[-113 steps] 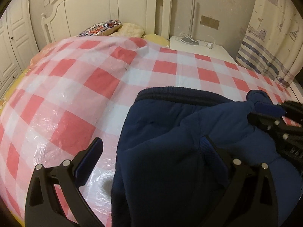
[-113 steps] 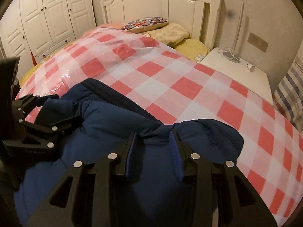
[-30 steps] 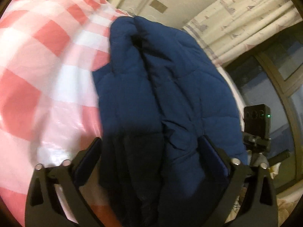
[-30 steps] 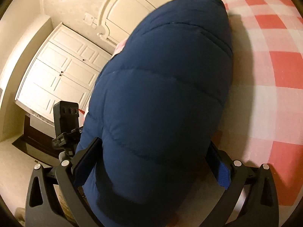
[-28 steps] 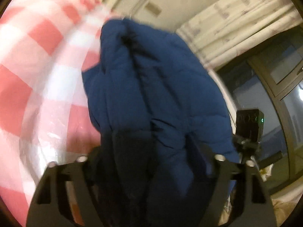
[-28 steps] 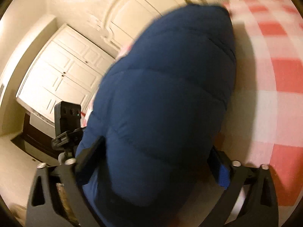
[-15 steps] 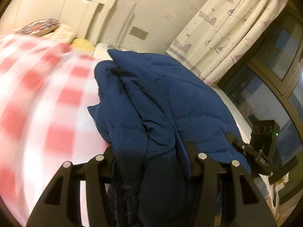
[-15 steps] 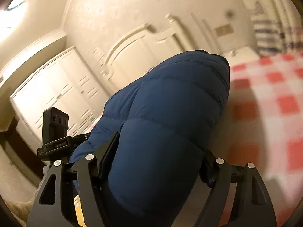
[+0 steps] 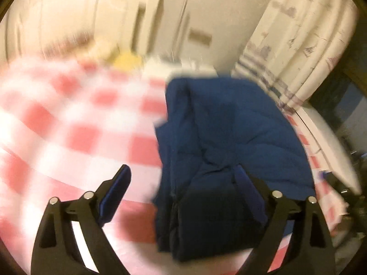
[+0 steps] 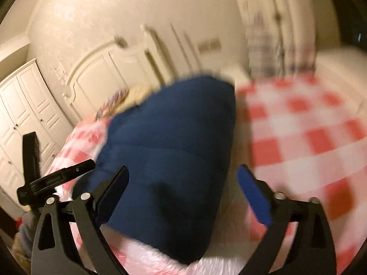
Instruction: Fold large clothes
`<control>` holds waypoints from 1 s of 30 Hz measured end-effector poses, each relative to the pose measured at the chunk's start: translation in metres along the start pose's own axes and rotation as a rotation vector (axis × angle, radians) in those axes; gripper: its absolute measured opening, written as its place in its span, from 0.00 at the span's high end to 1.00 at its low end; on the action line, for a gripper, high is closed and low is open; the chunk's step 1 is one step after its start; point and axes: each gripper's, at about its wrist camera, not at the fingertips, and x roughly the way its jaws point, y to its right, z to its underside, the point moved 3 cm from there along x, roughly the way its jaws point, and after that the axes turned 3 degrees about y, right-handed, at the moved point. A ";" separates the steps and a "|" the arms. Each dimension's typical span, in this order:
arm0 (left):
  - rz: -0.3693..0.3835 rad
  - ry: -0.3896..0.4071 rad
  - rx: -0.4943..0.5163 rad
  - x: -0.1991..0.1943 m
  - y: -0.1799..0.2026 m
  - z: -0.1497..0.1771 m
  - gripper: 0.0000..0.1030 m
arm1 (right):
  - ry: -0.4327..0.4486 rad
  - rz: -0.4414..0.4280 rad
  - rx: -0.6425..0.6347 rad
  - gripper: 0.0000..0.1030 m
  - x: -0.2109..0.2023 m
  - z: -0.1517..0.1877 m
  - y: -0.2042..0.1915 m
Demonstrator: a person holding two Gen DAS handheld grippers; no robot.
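A folded navy padded jacket (image 9: 224,151) lies on the red-and-white checked bed cover (image 9: 68,123). My left gripper (image 9: 183,183) is open; the jacket's near end lies between its fingers, against the right one. In the right wrist view the same jacket (image 10: 174,155) is a rounded bundle on the cover (image 10: 309,133). My right gripper (image 10: 182,181) is open with the bundle's near end between its fingers. Both views are blurred by motion.
A white headboard (image 10: 103,75) and pillows (image 9: 107,50) are at the bed's far end. White wardrobe doors (image 10: 20,105) stand at the left. A bedside table (image 9: 181,68) and patterned curtain (image 9: 305,41) are at the right. The left gripper's body (image 10: 50,178) shows at the left.
Both grippers have opened and let go of the jacket, which now rests on the bed. Half a second ago both were closed on it and held it up.
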 end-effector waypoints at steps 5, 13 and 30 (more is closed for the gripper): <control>-0.134 0.209 0.158 -0.100 0.039 -0.012 0.02 | 0.171 0.085 -0.188 0.05 -0.082 -0.006 -0.053; -0.252 0.280 0.197 -0.173 0.072 0.039 0.02 | 0.197 0.156 -0.288 0.04 -0.135 0.025 -0.083; -0.176 0.282 0.143 -0.187 0.063 0.066 0.02 | 0.223 0.167 -0.290 0.04 -0.149 0.047 -0.093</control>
